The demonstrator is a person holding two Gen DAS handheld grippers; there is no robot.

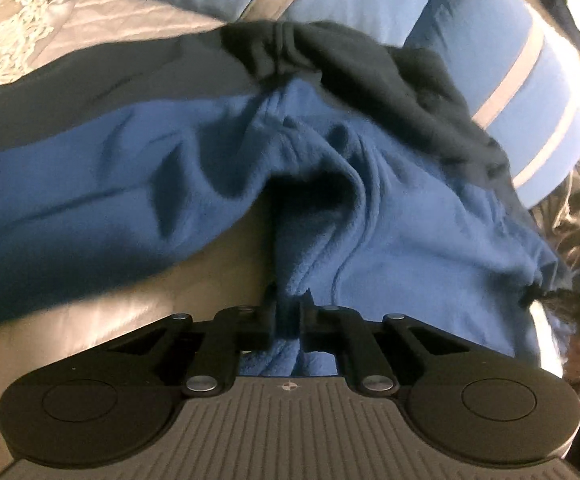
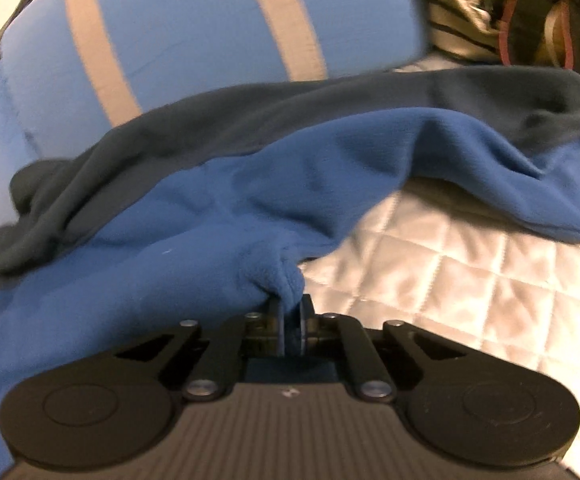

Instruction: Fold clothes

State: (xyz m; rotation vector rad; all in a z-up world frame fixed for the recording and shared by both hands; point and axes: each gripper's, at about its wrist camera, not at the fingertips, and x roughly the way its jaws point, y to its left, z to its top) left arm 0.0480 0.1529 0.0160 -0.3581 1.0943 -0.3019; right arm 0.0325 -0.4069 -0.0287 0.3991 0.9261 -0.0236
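Two grippers: both clenched on one blue fleece garment, seen from each wrist camera.
Left gripper [image 1: 289, 312]: clamped on a bunched fold of the fleece garment [image 1: 138, 184]; cloth pinched between the black fingers and spilling down behind them toward the camera.
Right gripper [image 2: 290, 322]: pinched tight on a small puckered corner of the same garment [image 2: 218, 216]; pads nearly meeting, with a nub of blue fleece squeezed between them.
Garment colours: mid blue body, with a dark navy or charcoal band [image 2: 250, 116] along the far edge; gathered dark cuff or hem [image 1: 290, 44] bunched at the top in the left view.
Garment position: spread across the bed, creased and rumpled, lying partly over the covering and partly against the striped bedding behind it.
Surface: pale quilted bedspread [image 2: 470, 280], satin-like sheen, stitched in a diamond grid; strong light glaring off it at the right edge of the right view.
Surface detail: white lace or embroidered patch [image 1: 18, 28] on the spread, upper left in the left view.
Behind the garment: puffy light blue bedding with tan stripes [image 2: 194, 28], duvet or pillow, cannot tell which; touching the garment's dark band.
Room, far right of right view: dark heap of striped cloth and red cords or straps [image 2: 530, 20], blurred, not identifiable.
Room, right edge of left view: dark glossy clutter [image 1: 578, 208], too blurred to name.
Lighting: warm and uneven, deep shadow in the fleece folds.
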